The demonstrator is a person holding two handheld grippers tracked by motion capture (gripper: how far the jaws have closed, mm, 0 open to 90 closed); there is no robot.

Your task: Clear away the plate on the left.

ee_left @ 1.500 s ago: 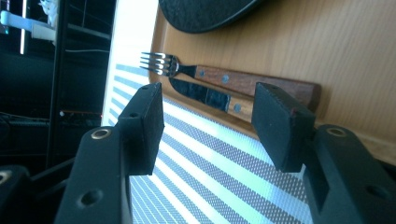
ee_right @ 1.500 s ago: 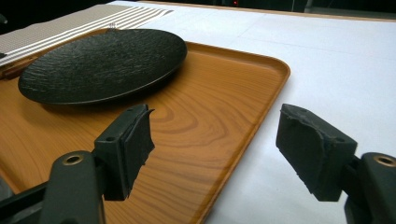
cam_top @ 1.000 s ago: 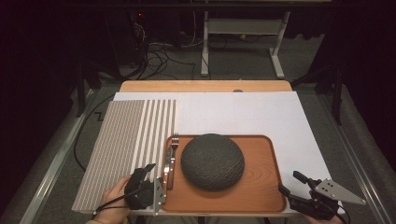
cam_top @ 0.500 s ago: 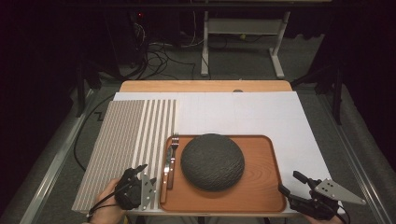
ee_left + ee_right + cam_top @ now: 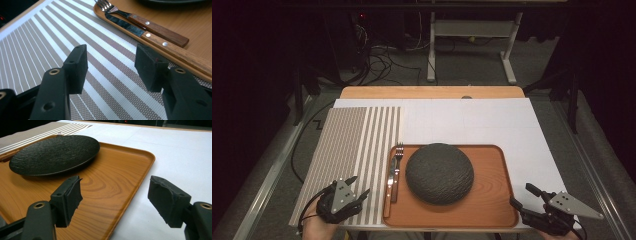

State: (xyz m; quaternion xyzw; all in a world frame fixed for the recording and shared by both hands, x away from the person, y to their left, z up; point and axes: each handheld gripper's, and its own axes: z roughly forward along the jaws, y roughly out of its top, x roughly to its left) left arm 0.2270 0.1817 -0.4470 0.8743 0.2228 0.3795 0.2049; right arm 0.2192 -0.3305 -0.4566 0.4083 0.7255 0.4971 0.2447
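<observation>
Landmark = wooden tray point(image 5: 492, 210).

Left gripper point(image 5: 353, 194) parked just off tray's left rim, over striped placemat point(image 5: 357, 145), jaws spread wide, holding nothing. Same in left gripper view: left gripper point(image 5: 110, 66) gaping above placemat point(image 5: 37, 50), nothing between pads.

Fork point(image 5: 397, 165) and knife point(image 5: 391, 175) lay side by side just inside tray's left rim, long axes parallel to that rim, tines and blade tip toward tray's far edge, wooden handles toward near edge. From left jaws: ahead and to the right, past the rim lip, fork point(image 5: 142, 21) beyond knife point(image 5: 155, 40), handle ends nearest. Left clearly the closer hand; probably the one to take the cutlery.

Right gripper point(image 5: 528, 196) sat at tray's near right corner, straddling the rim point(image 5: 140, 177), jaws also wide, empty. Well apart from cutlery.

Dark plate point(image 5: 439, 172) on tray centre, just right of fork; plate point(image 5: 55, 153) ahead-left of right jaws.

In the way: raised tray rim between left jaws and knife; fork tight beside knife, so single pick looks fiddly.
</observation>
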